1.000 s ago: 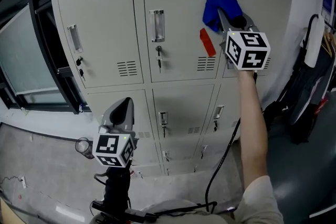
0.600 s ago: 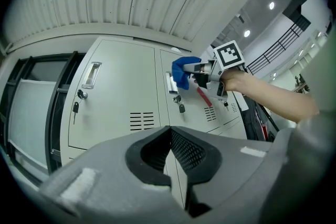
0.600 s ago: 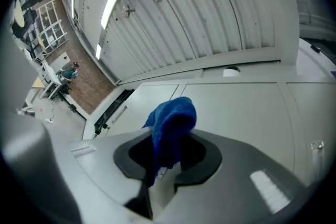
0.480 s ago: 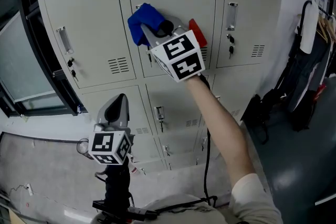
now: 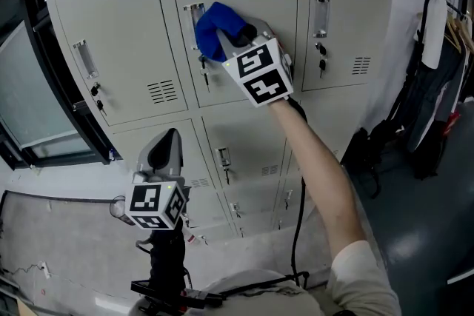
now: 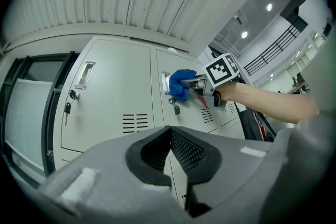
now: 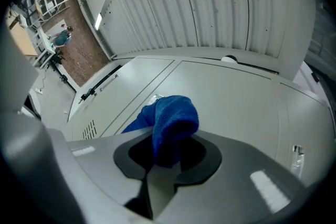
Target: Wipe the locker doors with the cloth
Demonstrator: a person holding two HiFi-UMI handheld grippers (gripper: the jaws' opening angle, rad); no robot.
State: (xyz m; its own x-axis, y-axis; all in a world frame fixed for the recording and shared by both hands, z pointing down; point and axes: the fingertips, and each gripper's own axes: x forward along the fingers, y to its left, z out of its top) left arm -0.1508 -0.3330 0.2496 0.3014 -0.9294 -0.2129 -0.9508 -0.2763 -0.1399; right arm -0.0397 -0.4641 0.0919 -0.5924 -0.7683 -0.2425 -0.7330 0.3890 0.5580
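A bank of grey locker doors (image 5: 244, 33) fills the head view. My right gripper (image 5: 235, 43) is shut on a blue cloth (image 5: 219, 27) and presses it against the upper middle door, next to that door's handle (image 5: 194, 13). The right gripper view shows the cloth (image 7: 170, 123) folded between the jaws, touching the door. The left gripper view catches the cloth (image 6: 181, 83) from the side. My left gripper (image 5: 167, 150) hangs low in front of the lower lockers, jaws together with nothing between them, away from the doors.
A red tag (image 6: 202, 99) shows on the middle door under the right gripper. Keys hang in the locks (image 5: 94, 91). A dark window frame (image 5: 44, 85) stands left of the lockers. Bags and hanging items (image 5: 433, 85) crowd the right wall. A black cable (image 5: 298, 233) trails below my right arm.
My right gripper carried the cloth leftward from the top of the door's right side to the handle area of the middle door. The left gripper stayed low.
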